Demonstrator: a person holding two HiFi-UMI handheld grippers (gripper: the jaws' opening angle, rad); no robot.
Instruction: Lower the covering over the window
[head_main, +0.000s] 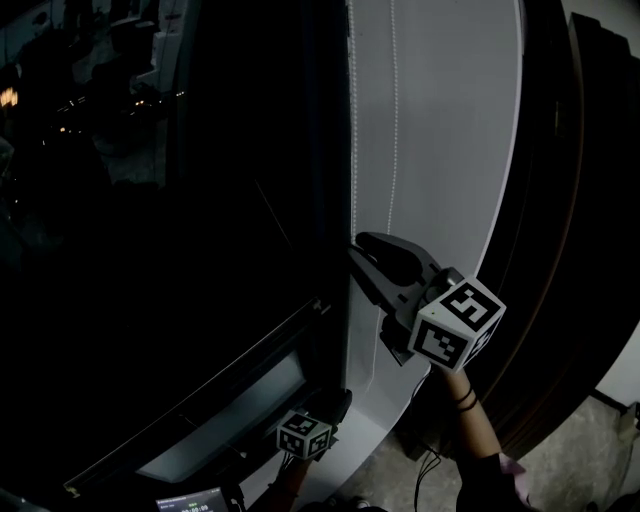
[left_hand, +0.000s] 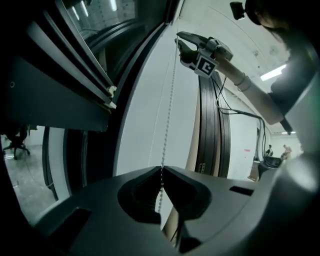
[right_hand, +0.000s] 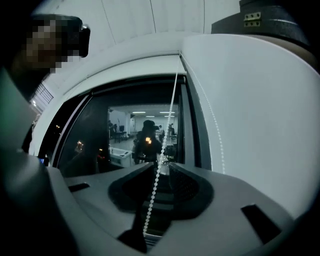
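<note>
My left gripper (left_hand: 161, 169) sat low, its jaws pinched together on the bead chain (left_hand: 167, 115), which ran taut up from the tips. My right gripper (right_hand: 161, 167) was higher on the same chain, jaws slightly apart, with the beads passing through the gap and the pads not pressing on them. The chain hung just beside the window (right_hand: 100, 135), in front of a white wall panel (head_main: 440, 150). The glass looked dark and uncovered. The covering was probably the pale band (right_hand: 130, 71) across the window's top, though I couldn't be sure.
</note>
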